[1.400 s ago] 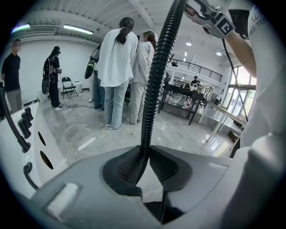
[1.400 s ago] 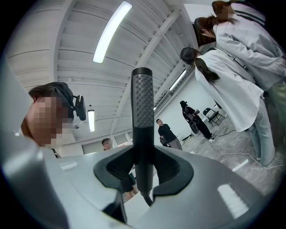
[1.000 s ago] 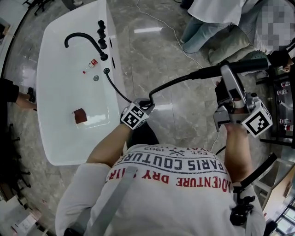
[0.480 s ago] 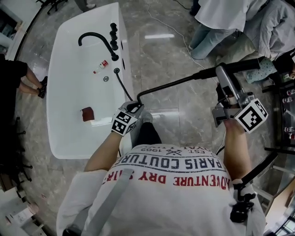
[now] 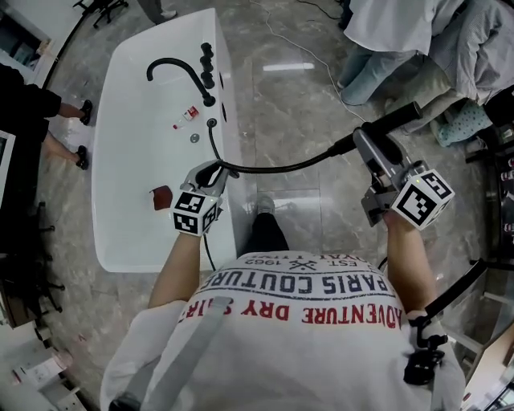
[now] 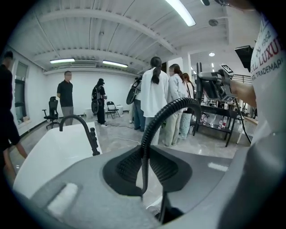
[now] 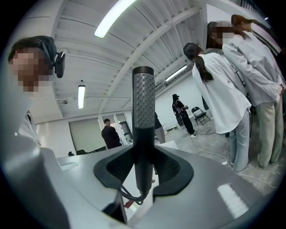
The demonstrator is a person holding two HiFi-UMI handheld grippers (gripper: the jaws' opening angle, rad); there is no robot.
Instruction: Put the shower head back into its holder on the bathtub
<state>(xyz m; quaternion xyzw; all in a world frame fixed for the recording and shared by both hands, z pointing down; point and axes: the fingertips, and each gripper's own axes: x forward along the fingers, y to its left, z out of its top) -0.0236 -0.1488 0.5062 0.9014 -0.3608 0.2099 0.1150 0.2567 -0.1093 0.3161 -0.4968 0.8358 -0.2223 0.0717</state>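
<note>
Shower head (image 5: 397,118) is out over the floor (image 5: 289,104), well apart from the bathtub (image 5: 128,233), clamped between the jaws of the right gripper (image 5: 371,147). The left gripper (image 5: 210,170) has its jaws closed on the hose (image 5: 281,167) near the tub rim. The holder (image 5: 211,123), seemingly the dark socket where the hose comes out, stands empty, so the whole return is left to do. Inside the tub lie a small bottle (image 5: 186,116) and a red-brown object (image 5: 161,197), near the drain (image 5: 195,138)

Bare floor (image 5: 289,120) beside bathtub (image 5: 120,128), black faucet (image 5: 186,72) on its rim, bystanders (image 5: 393,24) beyond
</note>
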